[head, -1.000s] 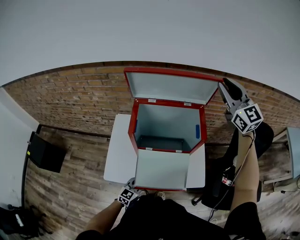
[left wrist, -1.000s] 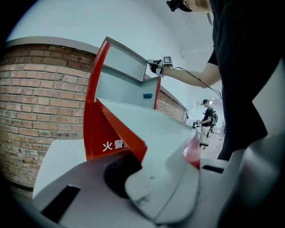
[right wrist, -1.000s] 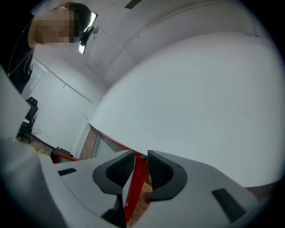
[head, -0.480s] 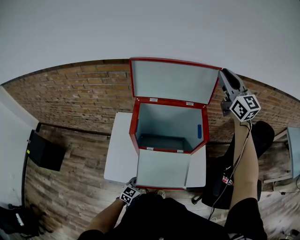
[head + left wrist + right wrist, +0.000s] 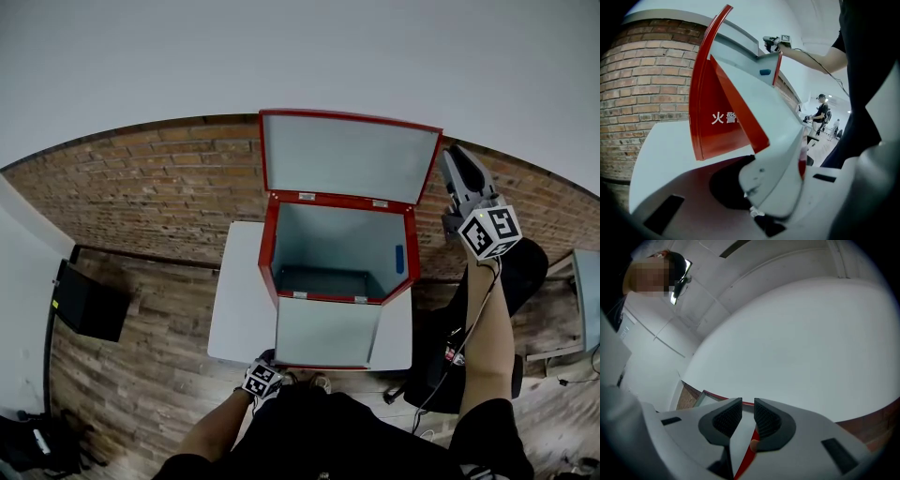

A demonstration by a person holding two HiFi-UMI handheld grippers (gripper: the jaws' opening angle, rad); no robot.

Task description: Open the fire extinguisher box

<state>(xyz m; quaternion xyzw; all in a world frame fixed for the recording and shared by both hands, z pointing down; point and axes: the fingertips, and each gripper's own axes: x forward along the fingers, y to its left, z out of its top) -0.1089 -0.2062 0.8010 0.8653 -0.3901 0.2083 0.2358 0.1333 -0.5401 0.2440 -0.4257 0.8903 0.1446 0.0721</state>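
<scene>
1. On the white table (image 5: 239,300), up against a brick wall (image 5: 141,187), sits the red fire extinguisher box (image 5: 337,253). It's wide open and the grey inside is empty, apart from a small blue tab (image 5: 399,258) on the right inner wall.
2. Lid (image 5: 347,157) is swung up and stands roughly upright behind the box, w/ its grey underside facing the head cam.
3. Front door (image 5: 326,330) is swung out toward the person, grey inner face showing, and reaches about to the table's near edge.
4. Right hand-held gripper (image 5: 452,164) is raised at the lid's right edge. In the right gripper view (image 5: 747,420) the ribbed pads (image 5: 727,420) sit nearly together and the lid's thin grey panel w/ red rim (image 5: 738,446) runs between the jaws, so it's clenched on the lid.
5. Left hand-held gripper (image 5: 265,373) is low, at the near-left corner of the front door. In its own view (image 5: 778,187) the door panel (image 5: 773,140) passes right between the two jaws, so it's grasping the door edge.
6. Same view also shows the box's red side w/ white characters on it (image 5: 719,119).
7. Misc: there's a black box (image 5: 89,305) on the wood floor left of the table, and a couple of ppl far in the background (image 5: 820,110).
</scene>
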